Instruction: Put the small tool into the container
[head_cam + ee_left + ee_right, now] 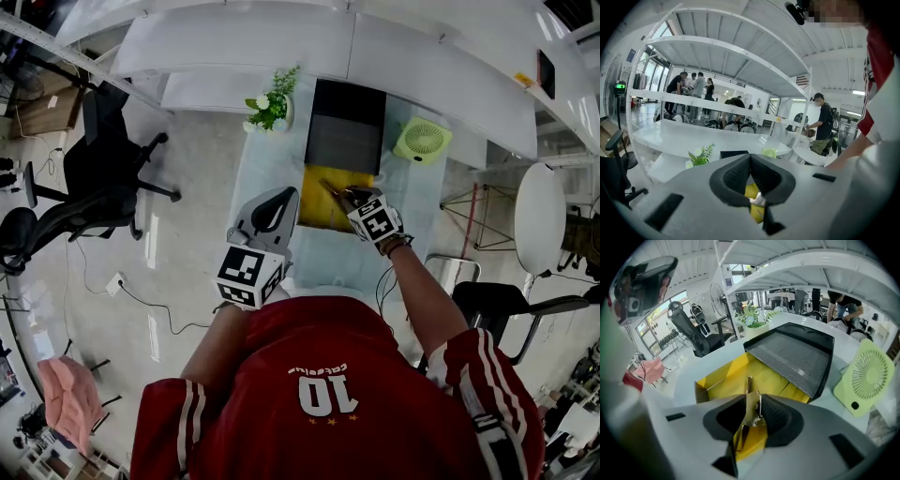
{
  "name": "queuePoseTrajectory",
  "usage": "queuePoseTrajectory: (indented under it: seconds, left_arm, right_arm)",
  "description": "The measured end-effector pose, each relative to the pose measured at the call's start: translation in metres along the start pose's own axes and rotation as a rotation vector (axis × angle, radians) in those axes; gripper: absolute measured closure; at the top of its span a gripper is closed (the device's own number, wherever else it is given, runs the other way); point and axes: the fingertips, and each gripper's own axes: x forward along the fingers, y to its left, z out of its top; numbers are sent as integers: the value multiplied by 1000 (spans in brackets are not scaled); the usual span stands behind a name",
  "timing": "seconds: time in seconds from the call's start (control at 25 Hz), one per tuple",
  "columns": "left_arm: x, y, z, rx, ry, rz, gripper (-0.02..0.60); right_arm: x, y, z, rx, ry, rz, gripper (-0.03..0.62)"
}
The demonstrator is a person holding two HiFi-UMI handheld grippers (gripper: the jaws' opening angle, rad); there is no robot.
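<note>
Right tool (pixel 752 398) tipped down over the open yellow box (pixel 719 377) on the table (pixel 267 169). Jaws wide apart, not squeezing anything. Small metal piece (pixel 751 412) standing between the two black pads. Thin and gold-brown, leaning on the pad on the fan's side, loose from the other pad. Top end of the small metal piece poking out past the pads, right above the yellow floor of the box. No telling about the bottom end: on the box floor or not.

Left tool (pixel 750 158) held up to the left of the box, not touching it. Pads pressed together at the tips, with nothing between them. Only a bit of the yellow box showing through the hole behind the tips.

Just behind the yellow box, a flat dark tray (pixel 794 355) with a grey inside, right up against the box's far edge. Green fan (pixel 865 378) to the right of the tray, a little apart from it. Small plant (pixel 272 105) with white flowers at the far left of the table. Red shirt (pixel 319 394) with white stripes at the bottom of the head view
</note>
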Motion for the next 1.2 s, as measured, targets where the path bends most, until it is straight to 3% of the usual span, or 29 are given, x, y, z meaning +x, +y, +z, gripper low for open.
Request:
queuePoseTrajectory:
  seconds: [0.8, 1.2]
  left_arm:
    - [-23, -14, 19, 21, -46, -26, 584]
    - [-52, -16, 43, 62, -86, -120, 584]
  right_arm:
    - [-39, -3, 0, 80, -54, -64, 491]
    - [-69, 30, 7, 194, -124, -128, 493]
